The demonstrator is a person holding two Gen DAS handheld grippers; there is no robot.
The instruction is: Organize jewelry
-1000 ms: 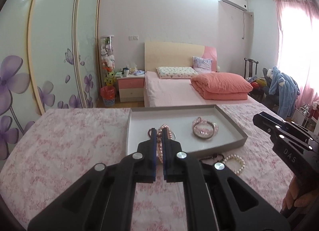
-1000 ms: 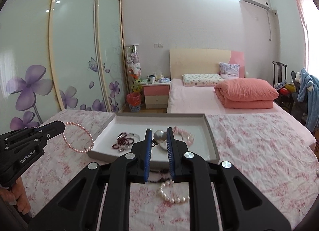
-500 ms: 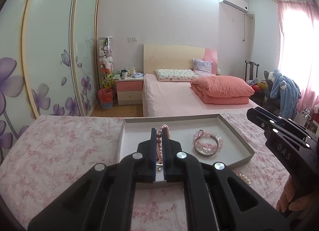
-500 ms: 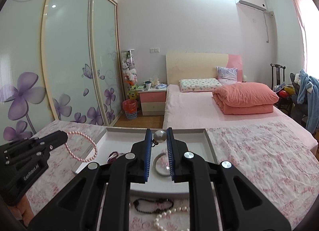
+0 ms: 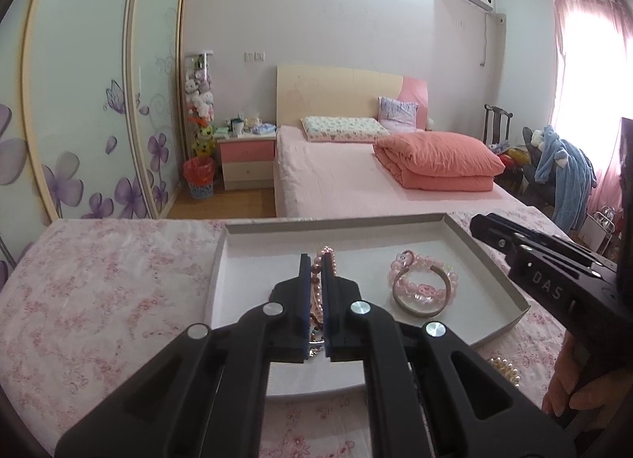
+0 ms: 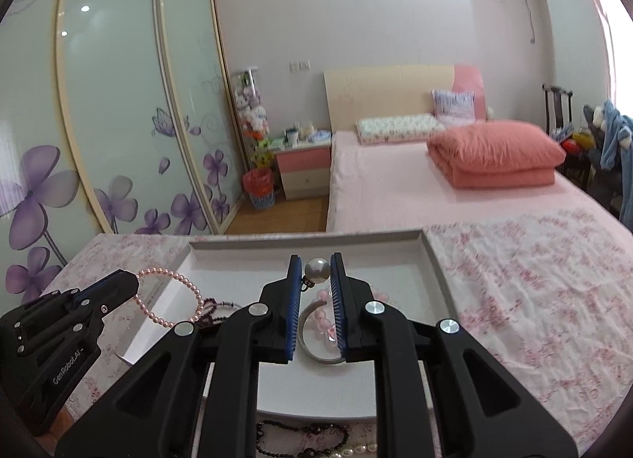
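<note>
Above the grey tray (image 5: 490, 260) on the floral-covered surface (image 5: 99, 284), the left claw (image 5: 315, 266) pinches a pink pearl strand (image 6: 170, 295) that hangs over the tray's left side. The right claw (image 6: 316, 272) grips a pearl pendant (image 6: 317, 270) over the tray's middle, above a pink bead bracelet (image 5: 423, 280). Black beads (image 6: 300, 438) lie outside the near rim.

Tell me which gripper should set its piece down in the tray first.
Probably the left gripper: its pink bead string already hangs low over the tray. The right gripper pinches a pearl higher up.
</note>
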